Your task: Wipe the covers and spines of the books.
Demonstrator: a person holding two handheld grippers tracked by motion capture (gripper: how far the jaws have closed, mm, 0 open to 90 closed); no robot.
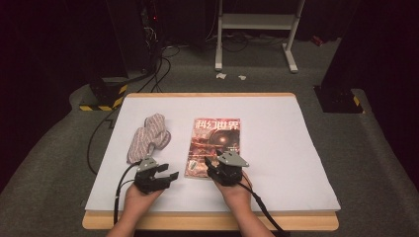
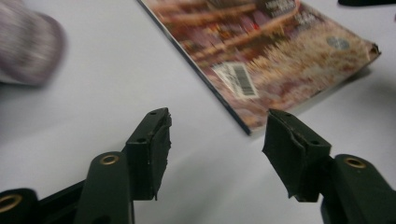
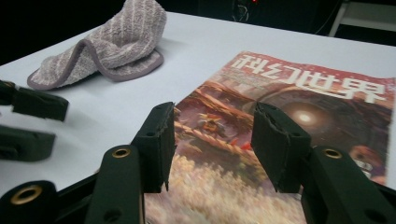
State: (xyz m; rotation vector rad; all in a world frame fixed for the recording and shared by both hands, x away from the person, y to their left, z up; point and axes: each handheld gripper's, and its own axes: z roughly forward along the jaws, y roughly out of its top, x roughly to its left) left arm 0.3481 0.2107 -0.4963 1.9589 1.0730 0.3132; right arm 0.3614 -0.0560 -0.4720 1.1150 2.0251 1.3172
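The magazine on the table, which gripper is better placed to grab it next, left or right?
Probably the right gripper: its open jaws sit over the magazine at its near edge. The left gripper, also open, stands on bare table beside the magazine's corner, near the towel.

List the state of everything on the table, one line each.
magazine: closed, lying flat, cover up, near right corner curled.
towel: crumpled and folded over, lying left of the magazine, apart from it.
left gripper: jaws open, nothing between them, aimed at the magazine's near corner.
right gripper: jaws open, over the magazine's near edge, not gripping it.
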